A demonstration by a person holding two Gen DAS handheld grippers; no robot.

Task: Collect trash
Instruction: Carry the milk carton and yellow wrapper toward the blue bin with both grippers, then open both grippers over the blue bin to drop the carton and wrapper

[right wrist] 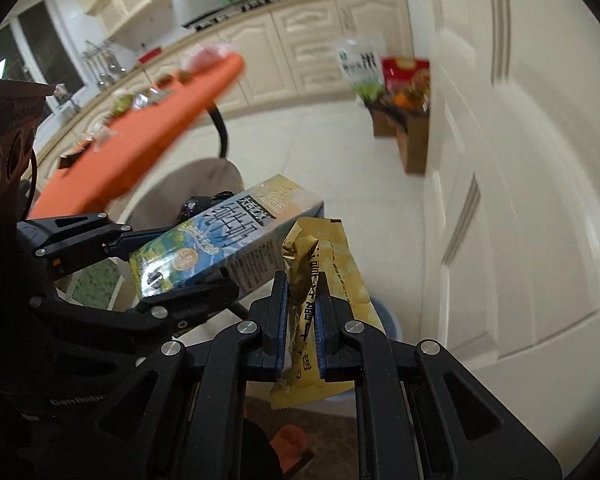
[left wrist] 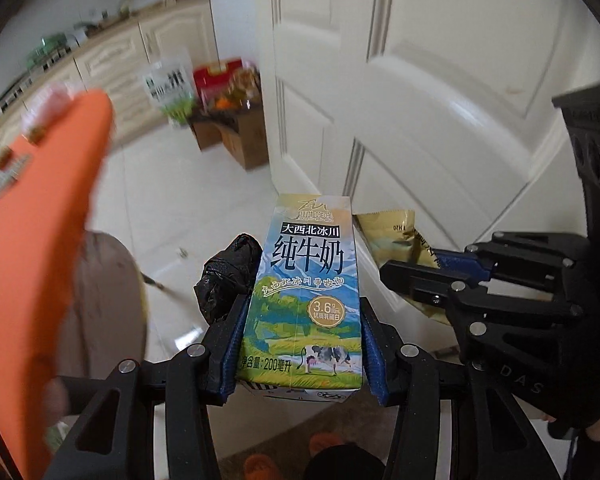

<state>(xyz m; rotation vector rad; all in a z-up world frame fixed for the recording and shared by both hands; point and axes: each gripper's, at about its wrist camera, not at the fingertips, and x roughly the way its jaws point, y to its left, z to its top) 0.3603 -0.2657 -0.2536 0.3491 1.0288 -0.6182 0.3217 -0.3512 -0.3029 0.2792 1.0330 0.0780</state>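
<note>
My left gripper (left wrist: 303,320) is shut on a blue and green milk carton (left wrist: 304,300), which stands upright between its blue pads. A crumpled black bag (left wrist: 228,276) bulges out beside the left finger; what holds it is hidden. In the right wrist view, my right gripper (right wrist: 302,300) is shut on a yellow snack wrapper (right wrist: 336,276). The carton (right wrist: 220,244) and the left gripper (right wrist: 160,268) lie just to its left. The two grippers are side by side above the floor, and the wrapper (left wrist: 392,236) shows behind the carton.
An orange table (right wrist: 140,132) with small scraps on it is at the left, above a round brown stool (left wrist: 108,300). A white door (left wrist: 440,80) fills the right. Cardboard boxes (left wrist: 236,136) stand by the cabinets. A pale blue round rim (right wrist: 390,322) lies below the wrapper. Orange slippers (left wrist: 324,440) are underneath.
</note>
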